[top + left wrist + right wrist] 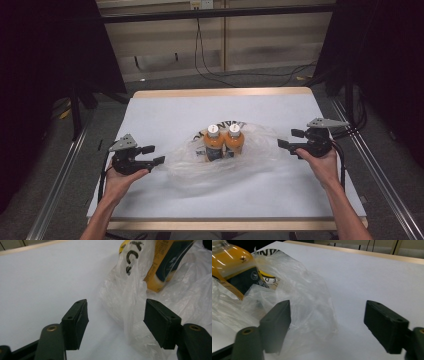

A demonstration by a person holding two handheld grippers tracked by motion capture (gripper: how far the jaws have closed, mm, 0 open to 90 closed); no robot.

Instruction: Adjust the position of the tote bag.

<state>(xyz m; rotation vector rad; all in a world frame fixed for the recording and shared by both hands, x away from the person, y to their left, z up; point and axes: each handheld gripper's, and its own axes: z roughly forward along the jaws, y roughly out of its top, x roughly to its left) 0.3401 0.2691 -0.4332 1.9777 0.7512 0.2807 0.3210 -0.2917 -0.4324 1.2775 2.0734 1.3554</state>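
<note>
Bottles [225,141] stand in a loose clear bag [260,150] on the table [165,110] as both grippers, left [152,155] and right [291,139], jaws wide and empty, flank it, seemingly poised to grasp the plastic.

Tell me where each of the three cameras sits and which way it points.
High view: above the near table edge, looking down at two orange bottles in a clear plastic bag, with both forearms, left gripper, right gripper.
Left gripper view: between open jaws, toward the bag's edge.
Right gripper view: between open jaws, toward the opposite edge.
All share bag and bottles.
</note>
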